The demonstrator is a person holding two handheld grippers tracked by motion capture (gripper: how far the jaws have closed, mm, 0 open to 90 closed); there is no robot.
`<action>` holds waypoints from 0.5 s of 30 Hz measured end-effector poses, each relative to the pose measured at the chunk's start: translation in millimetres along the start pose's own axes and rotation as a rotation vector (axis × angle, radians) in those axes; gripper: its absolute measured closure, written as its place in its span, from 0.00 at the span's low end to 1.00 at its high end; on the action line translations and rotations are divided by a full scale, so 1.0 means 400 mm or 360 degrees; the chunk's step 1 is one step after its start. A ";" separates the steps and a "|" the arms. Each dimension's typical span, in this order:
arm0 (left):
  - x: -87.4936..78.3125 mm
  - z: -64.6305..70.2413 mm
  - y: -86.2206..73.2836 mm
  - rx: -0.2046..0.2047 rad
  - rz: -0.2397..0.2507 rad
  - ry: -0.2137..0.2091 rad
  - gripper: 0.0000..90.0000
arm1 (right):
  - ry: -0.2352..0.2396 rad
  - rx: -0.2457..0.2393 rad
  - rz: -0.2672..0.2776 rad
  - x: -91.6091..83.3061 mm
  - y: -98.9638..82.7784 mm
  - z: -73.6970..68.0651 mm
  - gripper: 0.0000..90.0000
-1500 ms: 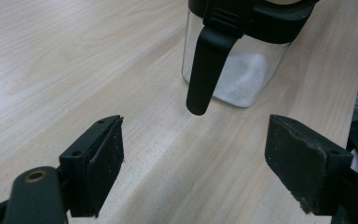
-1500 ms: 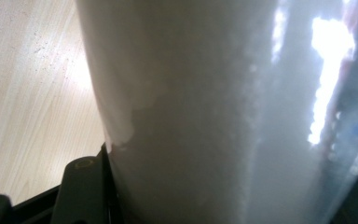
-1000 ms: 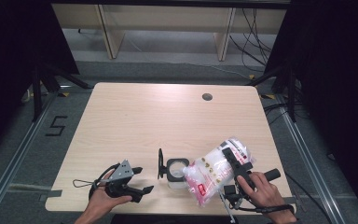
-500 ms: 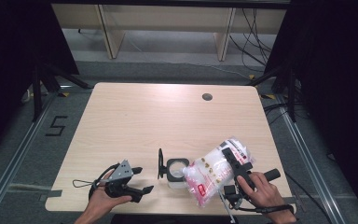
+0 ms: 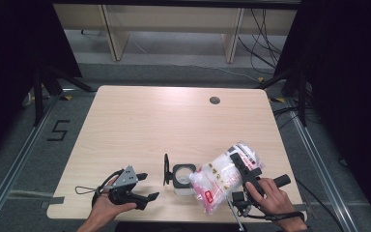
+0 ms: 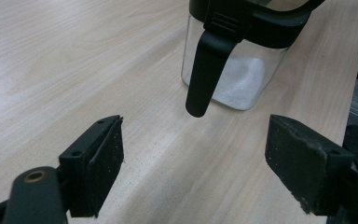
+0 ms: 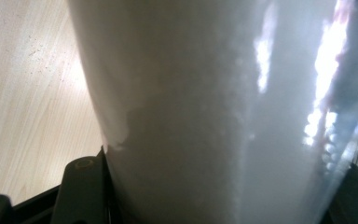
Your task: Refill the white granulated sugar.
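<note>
Nothing has changed since a second ago: my right hand-held gripper [image 5: 241, 166] keeps pinching the bag [image 5: 222, 181], tilted over the open jar [image 5: 183, 178] on the desk [image 5: 174, 125]; left hand-held gripper [image 5: 142, 186] stays spread, so pouring continues.

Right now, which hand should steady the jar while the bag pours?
Left. The left gripper is open and empty beside the jar, facing it. The right gripper is clamped on the tilted bag.
</note>
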State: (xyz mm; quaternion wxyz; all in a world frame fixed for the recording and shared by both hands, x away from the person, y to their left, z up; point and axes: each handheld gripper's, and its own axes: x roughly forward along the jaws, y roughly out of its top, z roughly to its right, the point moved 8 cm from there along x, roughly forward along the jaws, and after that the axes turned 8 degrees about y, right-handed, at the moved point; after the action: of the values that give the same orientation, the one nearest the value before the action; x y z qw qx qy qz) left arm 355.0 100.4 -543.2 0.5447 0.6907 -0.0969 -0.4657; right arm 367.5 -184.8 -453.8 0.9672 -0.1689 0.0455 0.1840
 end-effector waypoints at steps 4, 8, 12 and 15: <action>0.000 0.001 0.002 -0.0012 0.0007 0.0002 0.21 | 0.0025 0.0037 -0.0008 0.001 -0.002 -0.010 0.43; -0.001 -0.001 0.001 -0.0007 -0.0003 0.0007 0.21 | 0.0050 0.0052 -0.0019 0.001 -0.006 -0.015 0.43; -0.002 -0.003 0.000 -0.0003 -0.0011 0.0015 0.21 | 0.0015 -0.0010 -0.0003 0.003 -0.002 -0.006 0.43; 0.001 -0.002 0.001 -0.0012 0.0009 0.0009 0.21 | 0.0009 0.0001 0.0002 0.002 -0.002 -0.003 0.43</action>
State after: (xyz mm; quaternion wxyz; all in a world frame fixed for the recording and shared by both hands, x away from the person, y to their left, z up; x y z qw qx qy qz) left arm 356.0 100.6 -542.9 0.5488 0.6897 -0.0957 -0.4626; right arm 368.6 -185.7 -454.9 0.9671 -0.1691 0.0483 0.1840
